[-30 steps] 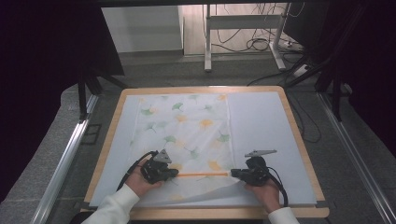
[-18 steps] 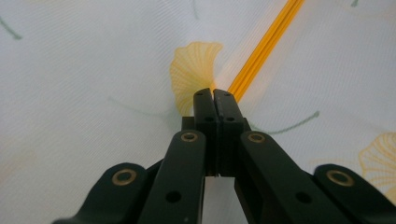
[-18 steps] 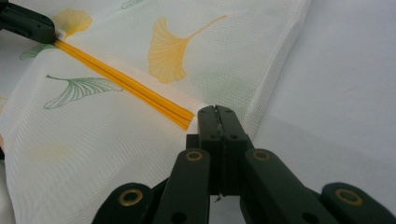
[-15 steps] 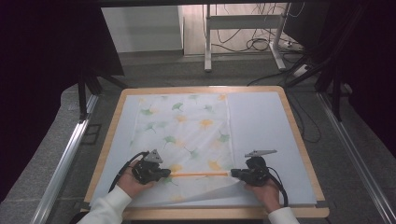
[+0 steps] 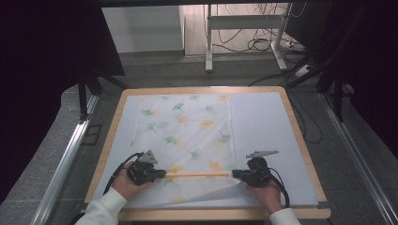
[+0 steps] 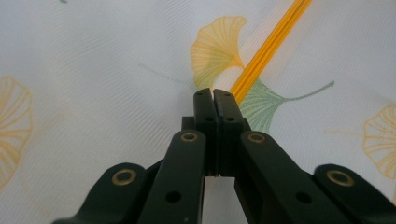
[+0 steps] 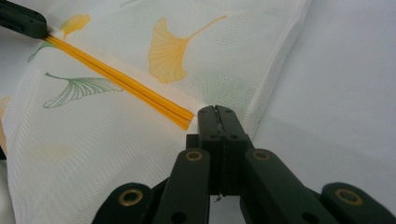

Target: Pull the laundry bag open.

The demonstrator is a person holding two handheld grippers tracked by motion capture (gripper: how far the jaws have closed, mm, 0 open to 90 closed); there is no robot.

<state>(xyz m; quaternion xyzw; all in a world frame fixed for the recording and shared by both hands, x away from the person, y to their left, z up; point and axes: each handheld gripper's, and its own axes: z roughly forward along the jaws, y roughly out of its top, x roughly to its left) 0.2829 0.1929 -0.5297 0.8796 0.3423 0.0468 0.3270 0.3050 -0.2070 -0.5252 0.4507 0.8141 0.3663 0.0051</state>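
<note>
Wood-rimmed table (image 5: 300, 140) under white sheet, dark curtains at sides, grey floor, cables behind. Leaf-print cloth (image 5: 187, 126) lies flat on table's left-centre, near edge lifted along orange stripe (image 5: 197, 176). Left gripper (image 5: 162, 174) clamped shut on stripe's left end, right gripper (image 5: 234, 174) clamped shut on right end; stripe taut between them. Risks, judged: thin mesh slipping from a pinch if pull is uneven; fold landing skewed if one hand leads; cloth dragging white sheet beneath.
</note>
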